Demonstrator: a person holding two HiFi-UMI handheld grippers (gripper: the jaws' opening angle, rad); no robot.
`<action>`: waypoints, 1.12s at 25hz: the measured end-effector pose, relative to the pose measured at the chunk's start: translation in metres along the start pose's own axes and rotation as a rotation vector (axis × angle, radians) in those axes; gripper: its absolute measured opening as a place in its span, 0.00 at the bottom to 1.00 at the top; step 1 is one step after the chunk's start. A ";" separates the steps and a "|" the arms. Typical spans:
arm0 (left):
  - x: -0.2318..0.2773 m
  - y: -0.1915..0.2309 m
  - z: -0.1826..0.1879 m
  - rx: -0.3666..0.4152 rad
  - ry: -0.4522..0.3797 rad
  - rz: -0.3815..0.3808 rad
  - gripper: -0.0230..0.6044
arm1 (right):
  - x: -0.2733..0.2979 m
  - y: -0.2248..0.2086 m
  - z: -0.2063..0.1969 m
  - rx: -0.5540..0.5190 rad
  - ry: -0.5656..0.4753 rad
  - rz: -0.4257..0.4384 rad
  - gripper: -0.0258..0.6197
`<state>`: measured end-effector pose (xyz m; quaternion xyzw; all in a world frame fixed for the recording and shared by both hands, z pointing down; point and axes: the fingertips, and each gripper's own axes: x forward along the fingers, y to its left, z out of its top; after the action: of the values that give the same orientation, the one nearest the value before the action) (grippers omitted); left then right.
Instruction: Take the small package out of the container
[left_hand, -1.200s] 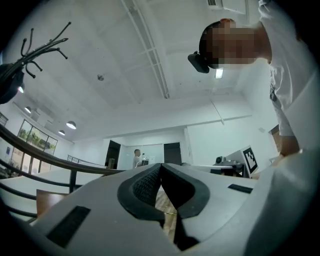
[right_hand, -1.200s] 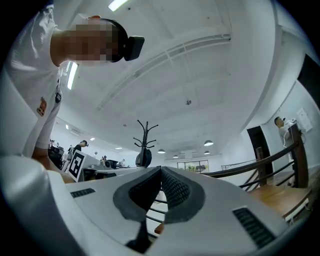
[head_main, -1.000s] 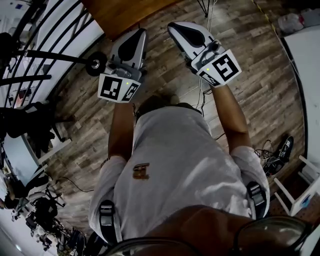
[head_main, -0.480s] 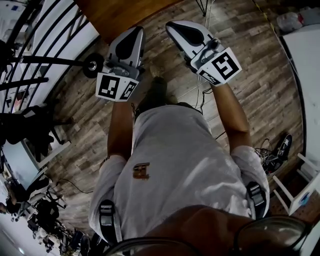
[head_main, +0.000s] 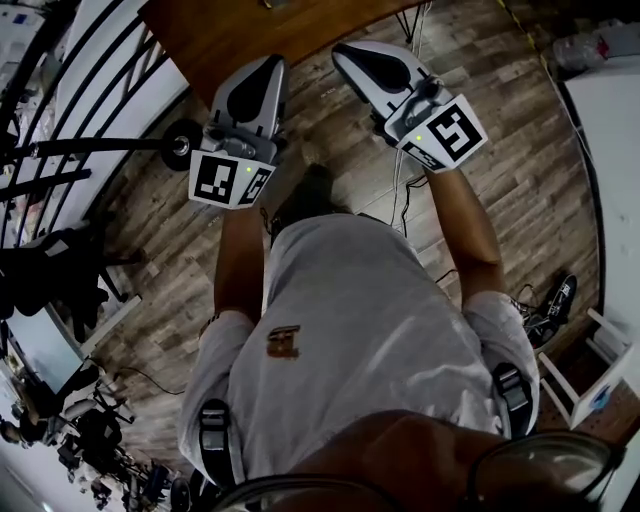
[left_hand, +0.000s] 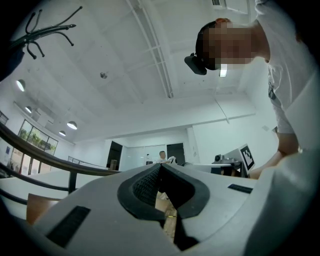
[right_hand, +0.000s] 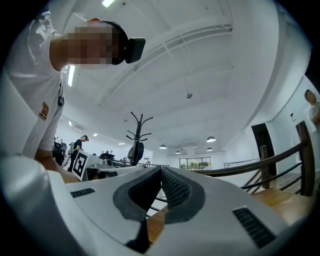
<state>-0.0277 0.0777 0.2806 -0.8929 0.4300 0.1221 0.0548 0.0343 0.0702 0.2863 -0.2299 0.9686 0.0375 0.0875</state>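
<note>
Your left tool (head_main: 270, 65) and right tool (head_main: 347, 52) are both closed tip to tip, with nothing between the jaws. You hold them out over the wooden floor (head_main: 520, 170), just short of the counter (head_main: 240, 30). Neither the container nor the small package shows in any view, so I cannot tell where they lie. To start well, step up to the counter, tip both tools downward, find the container, then open one tool above it. Count: two tools, one counter.
</note>
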 end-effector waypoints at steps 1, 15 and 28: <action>0.006 0.011 -0.001 0.003 -0.004 0.000 0.07 | 0.010 -0.009 -0.002 -0.002 0.003 0.004 0.09; 0.098 0.165 -0.028 -0.005 -0.027 -0.004 0.07 | 0.136 -0.136 -0.034 -0.019 0.047 0.005 0.09; 0.165 0.252 -0.037 -0.006 -0.020 -0.035 0.07 | 0.204 -0.215 -0.052 -0.041 0.112 -0.003 0.09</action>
<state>-0.1197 -0.2117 0.2742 -0.8993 0.4132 0.1312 0.0583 -0.0560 -0.2166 0.2927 -0.2350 0.9706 0.0444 0.0285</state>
